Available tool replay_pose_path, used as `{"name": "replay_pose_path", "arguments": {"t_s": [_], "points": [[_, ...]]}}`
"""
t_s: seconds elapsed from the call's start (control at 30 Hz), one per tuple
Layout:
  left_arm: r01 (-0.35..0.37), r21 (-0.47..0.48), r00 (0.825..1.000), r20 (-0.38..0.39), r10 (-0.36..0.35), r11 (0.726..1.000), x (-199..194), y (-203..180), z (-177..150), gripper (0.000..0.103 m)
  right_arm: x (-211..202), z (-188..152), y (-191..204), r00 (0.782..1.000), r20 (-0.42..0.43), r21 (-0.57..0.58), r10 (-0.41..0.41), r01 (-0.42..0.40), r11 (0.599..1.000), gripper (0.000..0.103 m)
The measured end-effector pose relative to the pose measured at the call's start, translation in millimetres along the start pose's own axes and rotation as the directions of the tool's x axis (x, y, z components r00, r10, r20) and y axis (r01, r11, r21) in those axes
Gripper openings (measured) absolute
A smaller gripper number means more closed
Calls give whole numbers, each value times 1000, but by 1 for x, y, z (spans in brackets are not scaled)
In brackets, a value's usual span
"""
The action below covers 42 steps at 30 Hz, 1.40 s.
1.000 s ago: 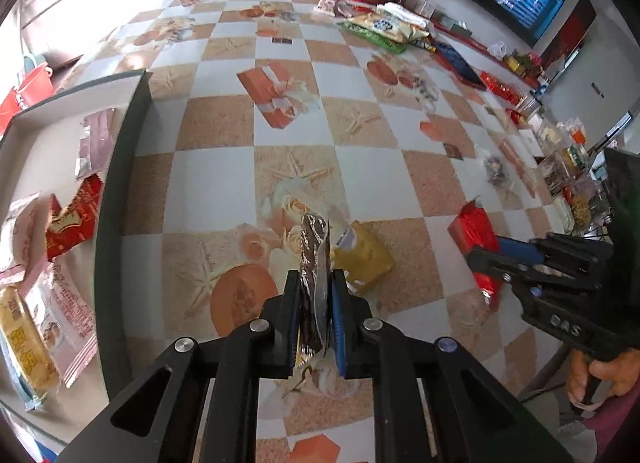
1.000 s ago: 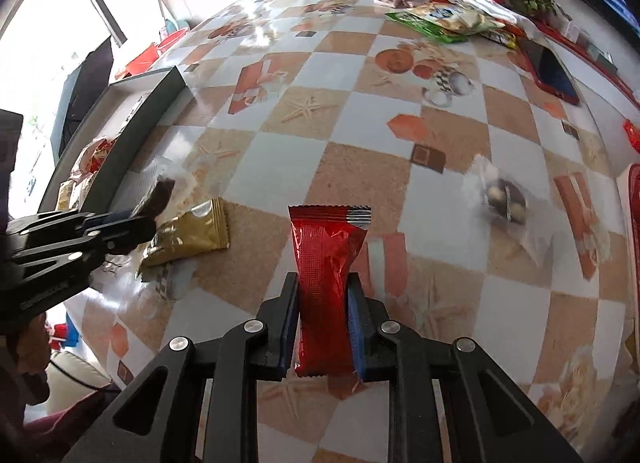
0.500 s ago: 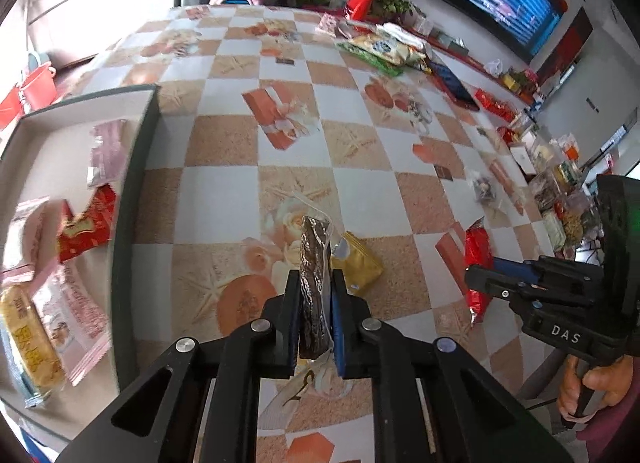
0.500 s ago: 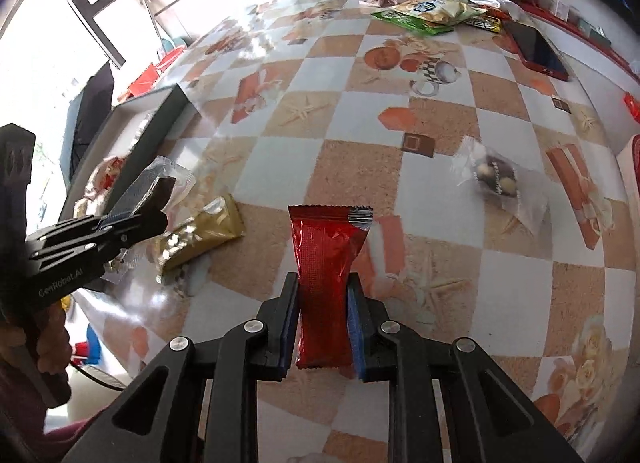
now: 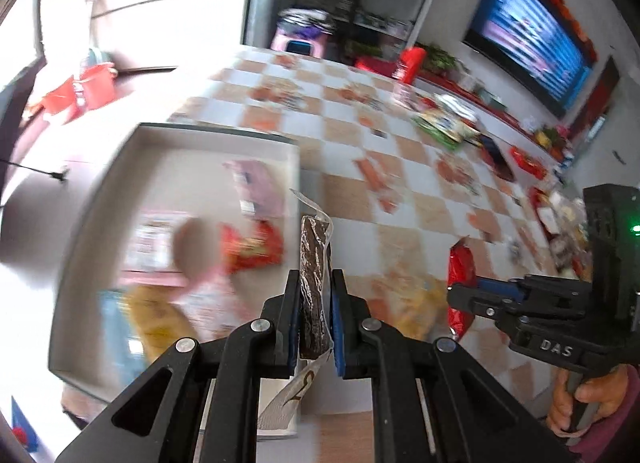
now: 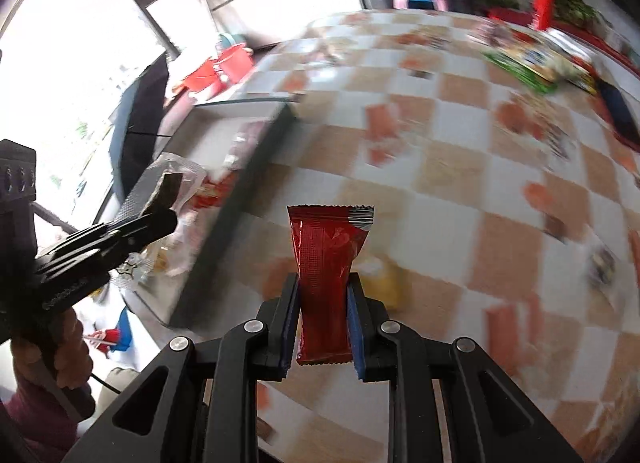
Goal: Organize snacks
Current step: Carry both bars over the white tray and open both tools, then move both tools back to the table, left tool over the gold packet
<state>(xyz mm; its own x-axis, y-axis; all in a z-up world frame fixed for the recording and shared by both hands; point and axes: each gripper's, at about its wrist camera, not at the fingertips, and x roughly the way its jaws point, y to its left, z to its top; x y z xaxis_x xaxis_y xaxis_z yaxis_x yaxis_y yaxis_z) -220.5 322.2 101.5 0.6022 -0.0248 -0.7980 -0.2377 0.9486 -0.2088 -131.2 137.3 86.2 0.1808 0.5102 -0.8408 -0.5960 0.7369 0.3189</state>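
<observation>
As seen from the left wrist, the left claw is clamped on a dark brown bar in a clear wrapper, held above the near edge of a white tray of blurred snacks, while the right claw grips a red packet over the checkered worktop. From the right wrist, the right claw is clamped on the upright red packet above the worktop, just beside a yellow packet; the left claw holds its bar over the tray.
</observation>
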Motion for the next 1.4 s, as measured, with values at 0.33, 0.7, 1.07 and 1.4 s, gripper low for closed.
{"name": "replay_pose_path", "arguments": {"t_s": [0.33,0.7,1.07,1.4], "points": [[-115,-101,993,-6,115,988,0,75,0,14,49,42,87,991,-25,-87,132,-134,987,24],[-174,-78,985,-12,174,982,13,90,-16,57,88,59,122,990,-72,-131,118,-127,983,25],[-106,51,993,51,104,993,-2,49,-21,78,48,28,38,1000,1,29,-11,11,1000,96],[33,333,999,-25,-26,942,16,-59,-40,80,-5,-59,-75,970,-26,223,-242,241,944,96]]}}
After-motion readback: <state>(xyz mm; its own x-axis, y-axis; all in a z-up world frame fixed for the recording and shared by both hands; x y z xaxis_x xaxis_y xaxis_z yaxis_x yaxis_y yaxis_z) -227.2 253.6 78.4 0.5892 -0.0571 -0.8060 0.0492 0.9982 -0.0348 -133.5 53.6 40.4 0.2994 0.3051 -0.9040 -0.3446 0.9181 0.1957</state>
